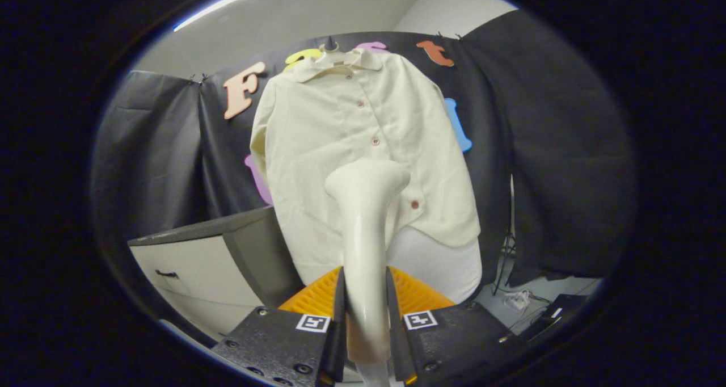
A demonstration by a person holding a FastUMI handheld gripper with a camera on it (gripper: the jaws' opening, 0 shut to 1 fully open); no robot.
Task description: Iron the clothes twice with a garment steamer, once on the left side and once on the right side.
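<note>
At the far left, a pale cabinet (187, 273) with a dark top and a small dark drawer handle stands in front of the black cloth wall (159, 148) of the booth. Just right of it, your gripper (366, 313) is clamped on the garment steamer (366, 228): both fingers (339, 302) press against its glossy cream handle, which rises straight up between them. The steamer's flared head sits level with the shirt's lower front, close to the button line, though you cannot tell whether it touches the fabric. Beyond the fingers, a cream button-up shirt (351, 143) hangs on a hanger (330, 48) hooked at the top edge of the cloth wall, collar up, sleeves hanging down both sides, small reddish buttons (375, 142) running down the centre. A white layer (448, 262) shows below the shirt's hem, to the right of the steamer handle. Farther right, the dark cloth falls in folds, and at its foot a tangle of cables (513, 299) and a dark flat box (558, 310) lie on the pale floor.
</note>
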